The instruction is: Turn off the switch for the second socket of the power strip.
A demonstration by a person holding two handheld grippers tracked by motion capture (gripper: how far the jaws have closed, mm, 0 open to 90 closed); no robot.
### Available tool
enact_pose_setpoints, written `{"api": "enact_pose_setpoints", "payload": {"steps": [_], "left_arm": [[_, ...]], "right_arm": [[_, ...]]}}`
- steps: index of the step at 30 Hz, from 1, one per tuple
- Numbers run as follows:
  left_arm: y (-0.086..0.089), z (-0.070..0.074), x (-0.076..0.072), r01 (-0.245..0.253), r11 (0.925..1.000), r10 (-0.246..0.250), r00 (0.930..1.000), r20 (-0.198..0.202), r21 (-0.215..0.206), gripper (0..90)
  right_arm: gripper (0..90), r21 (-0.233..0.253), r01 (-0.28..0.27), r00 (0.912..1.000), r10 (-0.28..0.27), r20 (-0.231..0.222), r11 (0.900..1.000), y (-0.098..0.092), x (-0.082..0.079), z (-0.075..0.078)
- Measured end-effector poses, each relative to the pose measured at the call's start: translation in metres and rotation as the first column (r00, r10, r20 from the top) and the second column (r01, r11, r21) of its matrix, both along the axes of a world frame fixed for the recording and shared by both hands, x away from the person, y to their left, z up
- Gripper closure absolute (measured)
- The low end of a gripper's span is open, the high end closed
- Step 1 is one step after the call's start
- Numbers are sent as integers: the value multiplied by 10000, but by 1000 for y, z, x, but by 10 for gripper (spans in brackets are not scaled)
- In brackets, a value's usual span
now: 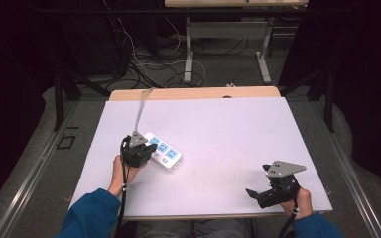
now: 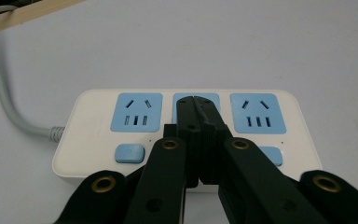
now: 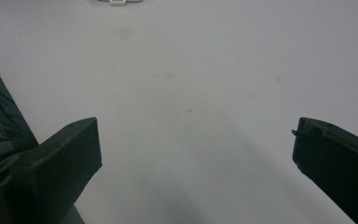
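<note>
Both left gripper [image 2: 196, 100] fingers pressed together over power strip [image 2: 88, 135] middle socket.

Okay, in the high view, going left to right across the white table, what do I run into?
Left gripper, shut and over the near end of the power strip → power strip with blue sockets → bare white table → right gripper, jaws apart, near the table's front right corner.

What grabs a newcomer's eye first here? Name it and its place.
The white power strip with blue sockets, lying left of centre on the pale table, its grey cable running to the far edge. The left gripper has its jaws closed over the strip's middle socket. The right gripper rests open near the table's front right corner.
</note>
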State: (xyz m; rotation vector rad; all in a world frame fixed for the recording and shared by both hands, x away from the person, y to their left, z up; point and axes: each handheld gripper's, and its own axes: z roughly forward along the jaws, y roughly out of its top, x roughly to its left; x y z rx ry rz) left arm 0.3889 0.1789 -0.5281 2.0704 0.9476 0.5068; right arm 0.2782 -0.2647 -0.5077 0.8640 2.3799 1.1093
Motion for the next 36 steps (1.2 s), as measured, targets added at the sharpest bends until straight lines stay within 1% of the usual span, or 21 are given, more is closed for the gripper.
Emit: {"api": "enact_pose_setpoints", "payload": {"steps": [4, 5, 6, 8, 9, 10, 11, 12, 13, 14, 17, 20, 22, 24, 27, 28, 29, 30, 32, 34, 36], "left_arm": [[0, -2, 1, -4, 10000, 4, 10000, -19, 33, 900], [0, -2, 1, 6, 9999, -5, 10000, -98, 123, 900], [0, -4, 1, -21, 10000, 21, 10000, -53, 91, 900], [0, -5, 1, -8, 9999, 9, 10000, -99, 170, 900], [0, -6, 2, -2, 9999, 4, 9999, -154, 145, 900], [0, -6, 1, -5, 9999, 8, 9998, -192, 167, 900], [0, -6, 1, 26, 9997, -19, 9996, -292, 248, 900], [0, -7, 2, 39, 9998, -35, 9998, -191, 218, 900], [0, -7, 2, 26, 9997, -21, 9997, -246, 226, 900], [0, -7, 2, 59, 9997, -54, 9998, -192, 224, 900], [0, -8, 3, 71, 9997, -66, 9998, -212, 254, 900], [0, -8, 3, 77, 9997, -71, 9997, -225, 248, 900], [0, -9, 3, 84, 9996, -78, 9997, -223, 264, 900], [0, -9, 3, 94, 9996, -87, 9996, -253, 283, 900], [-1, -10, 3, 92, 9997, -85, 9995, -294, 247, 900], [-1, -11, 4, 124, 9996, -115, 9993, -351, 249, 900], [-1, -12, 4, 94, 9995, -83, 9993, -361, 304, 900], [-2, -12, 3, 81, 9995, -65, 9988, -488, 313, 900], [-1, -12, 4, 125, 9993, -106, 9985, -531, 344, 900], [-1, -12, 4, 187, 9996, -176, 9988, -458, 222, 900], [-1, -13, 4, 222, 9996, -212, 9985, -504, 188, 900]], "right_arm": [[7, 12, 2, 10000, -2, -27, 10000, 0, 0, 0], [8, 3, 10, 10000, -10, 17, 10000, 0, 0, 0], [9, 9, 33, 10000, -33, -13, 10000, 0, 0, 0], [9, -24, -32, 10000, 32, -79, 10000, 0, 0, 0], [9, -14, -33, 10000, 33, -73, 10000, 0, 0, 0], [9, -8, 42, 9999, -42, -162, 10000, 0, -1, 0], [9, -8, 42, 9999, -42, -162, 10000, 0, -1, 0], [9, 50, 60, 9999, -60, -92, 10000, 1, -1, 0], [9, -7, -14, 10000, 14, 7, 10000, 0, 0, 0], [9, 8, 20, 10000, -20, -4, 10000, 0, 0, 0], [9, -29, -45, 9999, 45, -90, 10000, 0, 0, 0], [9, 31, 57, 10000, -57, 4, 10000, 0, 0, 0], [9, -27, -41, 10000, 40, -91, 10000, 0, 0, 0], [9, 32, 22, 10000, -22, -52, 10000, 0, 0, 0], [9, 20, 25, 9999, -24, -156, 10000, 1, -1, 0], [9, 8, -16, 10000, 16, -24, 10000, 0, 0, 0], [9, 8, -16, 10000, 16, -24, 10000, 0, 0, 0], [9, -29, -49, 9999, 48, -94, 10000, 0, 0, 0], [9, 32, 16, 9999, -15, -152, 10000, 1, 0, 0], [9, 34, 18, 9999, -17, -157, 10000, 1, 0, 0], [9, 31, 26, 9998, -26, -174, 10000, 1, 0, 0]]}}
